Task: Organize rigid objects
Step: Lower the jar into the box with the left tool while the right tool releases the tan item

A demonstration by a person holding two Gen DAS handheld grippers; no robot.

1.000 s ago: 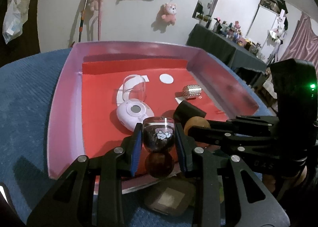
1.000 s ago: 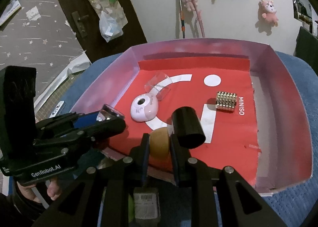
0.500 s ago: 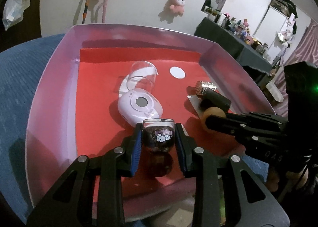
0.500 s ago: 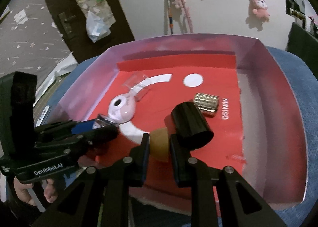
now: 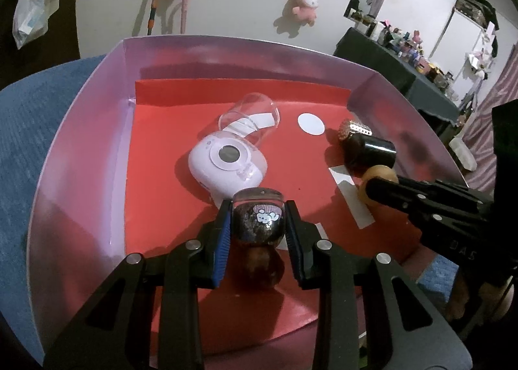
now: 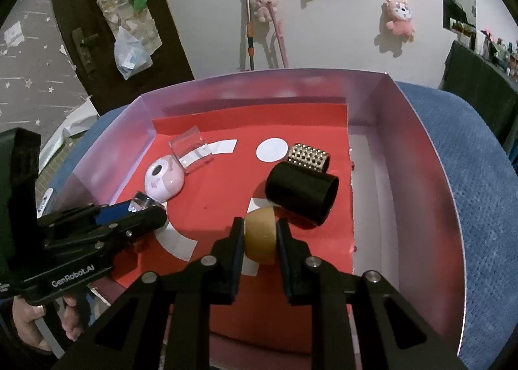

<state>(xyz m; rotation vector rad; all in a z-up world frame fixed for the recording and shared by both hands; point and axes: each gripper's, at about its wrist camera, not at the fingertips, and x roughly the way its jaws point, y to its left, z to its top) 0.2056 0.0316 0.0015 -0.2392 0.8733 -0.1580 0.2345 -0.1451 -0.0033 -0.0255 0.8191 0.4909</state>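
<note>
My left gripper is shut on a dark glass jar with a cartoon sticker and holds it over the near left part of the pink tray with its red floor. My right gripper is shut on a tan wooden ball-like piece, held over the tray's near middle, close beside a black cylinder. The right gripper also shows in the left wrist view, and the left gripper in the right wrist view.
Lying in the tray are a lilac round device, a clear plastic cup on its side, the black cylinder and a studded metal roller. The tray sits on blue cloth. A dark table of bottles stands far right.
Both grippers have moved forward from the tray's near edge to over its red floor, each still holding its object. The wooden piece now sits close beside the black cylinder.
</note>
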